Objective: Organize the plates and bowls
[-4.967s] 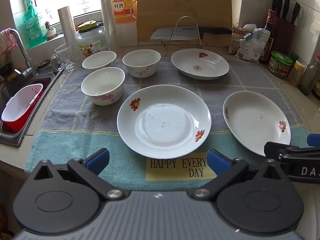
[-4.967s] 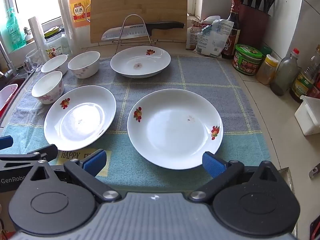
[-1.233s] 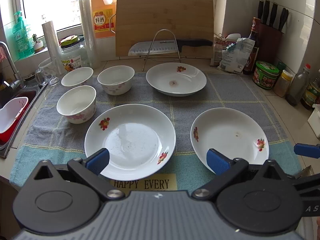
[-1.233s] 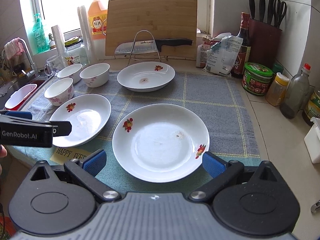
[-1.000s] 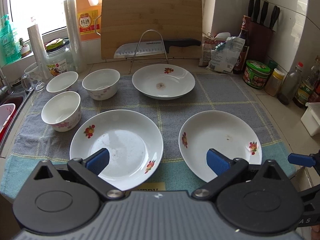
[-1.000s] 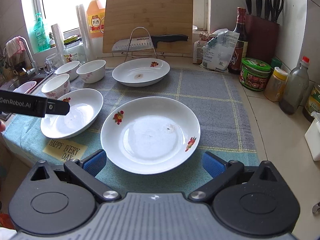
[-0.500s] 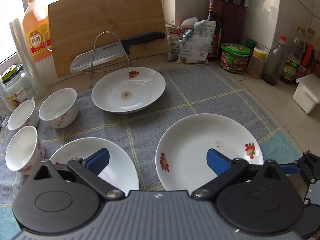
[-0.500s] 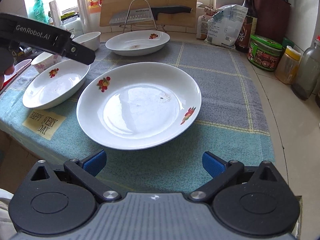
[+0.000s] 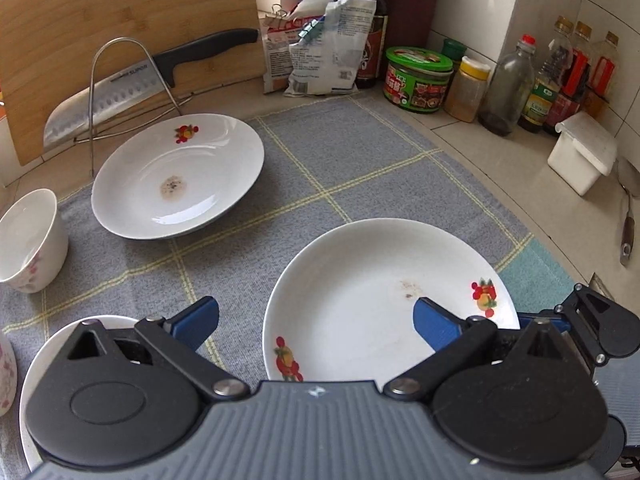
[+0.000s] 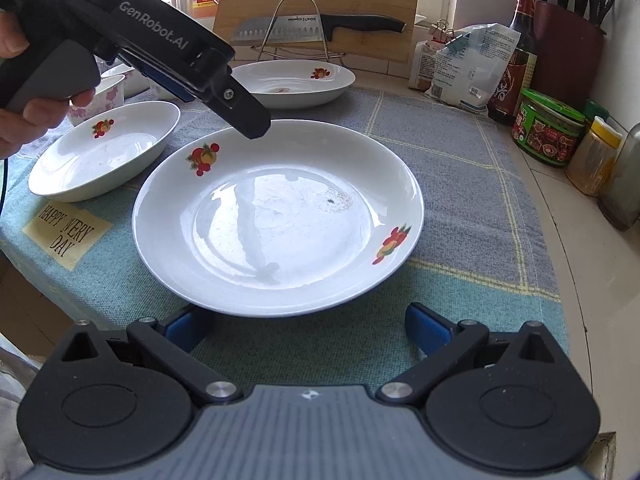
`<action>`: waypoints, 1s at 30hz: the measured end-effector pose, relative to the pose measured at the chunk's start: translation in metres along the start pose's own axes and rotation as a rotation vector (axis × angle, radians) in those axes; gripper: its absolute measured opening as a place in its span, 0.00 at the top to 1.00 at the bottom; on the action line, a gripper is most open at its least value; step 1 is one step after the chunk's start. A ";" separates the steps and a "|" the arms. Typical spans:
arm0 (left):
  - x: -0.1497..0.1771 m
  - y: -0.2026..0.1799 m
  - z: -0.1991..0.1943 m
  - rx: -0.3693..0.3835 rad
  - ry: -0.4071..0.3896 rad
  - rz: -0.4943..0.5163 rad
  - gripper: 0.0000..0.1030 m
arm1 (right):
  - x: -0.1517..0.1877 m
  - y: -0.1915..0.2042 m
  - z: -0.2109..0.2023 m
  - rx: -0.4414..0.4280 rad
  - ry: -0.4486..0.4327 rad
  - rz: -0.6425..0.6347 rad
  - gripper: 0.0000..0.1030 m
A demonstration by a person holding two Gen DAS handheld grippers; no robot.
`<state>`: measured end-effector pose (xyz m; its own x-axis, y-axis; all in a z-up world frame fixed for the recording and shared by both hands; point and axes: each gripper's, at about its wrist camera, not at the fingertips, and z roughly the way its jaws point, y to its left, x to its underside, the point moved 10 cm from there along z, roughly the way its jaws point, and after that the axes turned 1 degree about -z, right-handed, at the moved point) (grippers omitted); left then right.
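Observation:
A white flower-print plate [image 10: 280,216] lies on the grey-and-teal mat [image 10: 460,168] near the front edge. My right gripper [image 10: 308,328] is open and low at this plate's near rim, its left fingertip partly under the rim. My left gripper [image 9: 316,322] is open and hovers over the same plate [image 9: 384,300]; in the right wrist view its tip [image 10: 244,120] hangs above the far-left rim, held by a person's hand. A second plate [image 10: 104,152] lies to the left, a third plate [image 9: 178,176] at the back. Flowered bowls [image 9: 28,240] stand far left.
A wire rack with a cleaver [image 9: 120,84] stands against a wooden cutting board [image 9: 120,20] behind the far plate. Snack bags [image 9: 320,48], a green-lidded jar [image 9: 416,80], bottles [image 9: 504,88] and a white box [image 9: 580,152] line the right counter. The counter edge runs under my right gripper.
Both grippers have closed in on the right-hand plate. The left one swung right and down over it; the right one dropped low to its near rim. Both stay open.

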<state>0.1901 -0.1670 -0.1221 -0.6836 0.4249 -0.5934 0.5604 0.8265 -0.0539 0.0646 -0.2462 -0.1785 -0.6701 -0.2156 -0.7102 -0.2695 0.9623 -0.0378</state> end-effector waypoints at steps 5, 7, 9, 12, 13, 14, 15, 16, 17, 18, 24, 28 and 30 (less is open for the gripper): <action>-0.005 0.000 0.015 0.033 0.036 0.042 0.01 | 0.002 0.000 -0.002 -0.004 -0.053 -0.010 0.00; -0.005 -0.003 0.021 0.060 0.060 0.059 0.01 | 0.001 0.000 -0.002 -0.009 -0.066 -0.013 0.00; -0.004 -0.005 0.026 0.087 0.078 0.067 0.01 | 0.001 0.000 -0.002 -0.009 -0.067 -0.014 0.00; -0.003 -0.008 0.031 0.124 0.100 0.086 0.01 | -0.001 0.001 -0.001 -0.017 -0.071 -0.021 0.00; -0.003 -0.009 0.033 0.132 0.108 0.097 0.01 | -0.001 0.001 0.000 -0.023 -0.070 -0.026 0.00; -0.003 -0.010 0.034 0.137 0.116 0.106 0.01 | -0.002 0.001 0.001 -0.029 -0.069 -0.031 0.00; -0.003 -0.010 0.036 0.140 0.124 0.115 0.01 | -0.003 0.002 0.001 -0.037 -0.068 -0.039 0.00; -0.003 -0.011 0.037 0.148 0.133 0.126 0.01 | -0.004 0.002 0.002 -0.044 -0.066 -0.047 0.00; -0.003 -0.011 0.038 0.155 0.138 0.132 0.01 | -0.004 0.002 0.003 -0.050 -0.066 -0.052 0.00; -0.003 -0.012 0.040 0.164 0.145 0.140 0.01 | -0.004 0.003 0.003 -0.055 -0.065 -0.056 0.00; -0.002 -0.016 0.048 0.204 0.187 0.167 0.06 | -0.007 0.006 0.006 -0.087 -0.058 -0.087 0.00; -0.001 -0.018 0.052 0.225 0.212 0.178 0.16 | -0.009 0.007 0.007 -0.103 -0.054 -0.101 0.00; -0.001 -0.017 0.054 0.229 0.219 0.177 0.18 | -0.009 0.007 0.007 -0.106 -0.052 -0.104 0.00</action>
<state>0.2063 -0.2011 -0.1638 -0.6365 0.6435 -0.4251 0.7524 0.6393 -0.1588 0.0735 -0.2360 -0.1774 -0.5989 -0.3012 -0.7420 -0.4087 0.9118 -0.0402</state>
